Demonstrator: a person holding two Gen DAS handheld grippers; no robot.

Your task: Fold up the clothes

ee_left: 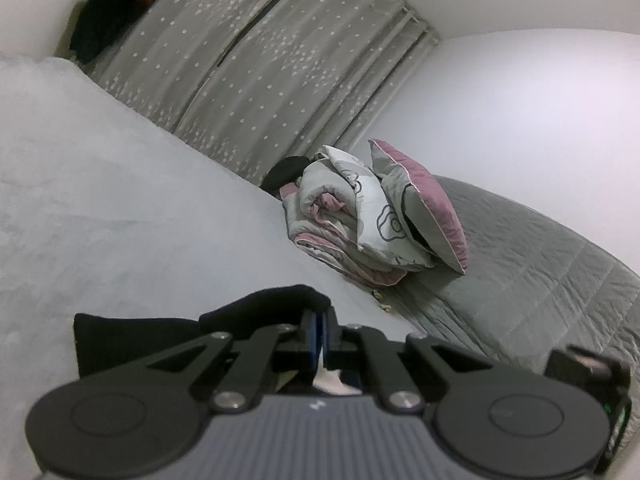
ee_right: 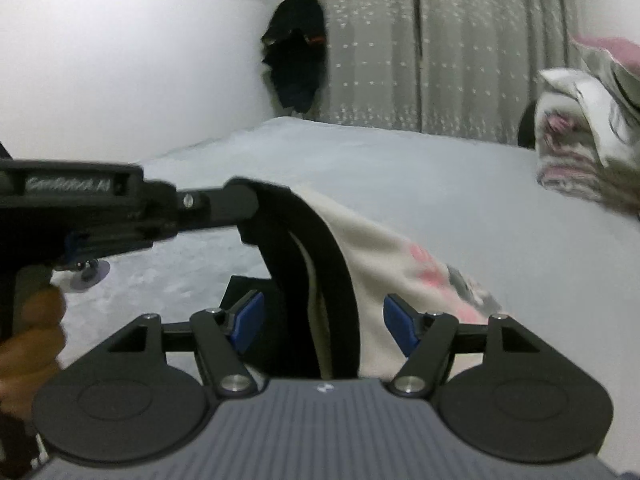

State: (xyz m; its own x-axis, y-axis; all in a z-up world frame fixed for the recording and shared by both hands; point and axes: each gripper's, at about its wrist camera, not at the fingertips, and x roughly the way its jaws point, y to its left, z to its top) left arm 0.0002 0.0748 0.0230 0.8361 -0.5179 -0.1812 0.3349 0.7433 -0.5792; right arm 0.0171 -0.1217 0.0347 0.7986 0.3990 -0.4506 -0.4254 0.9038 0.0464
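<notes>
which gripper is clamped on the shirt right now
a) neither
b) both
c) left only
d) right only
c: the left gripper has its blue fingers pressed together on the black edge of the shirt, while the right gripper has its fingers spread wide on either side of the cloth, not pinching it.

A garment (ee_right: 384, 256) is lying on the bed (ee_right: 440, 184), with its near edge hanging from the left gripper (ee_right: 244, 200), whose fingers are pressing together on it. The right gripper (ee_right: 324, 320) is sitting in front of the garment, its fingers spreading to either side. A pile of bedding (ee_left: 344, 216) is resting at the bed's far right, a pillow (ee_left: 424, 204) leaning against it. Curtains (ee_left: 256, 64) are hanging behind the bed.
</notes>
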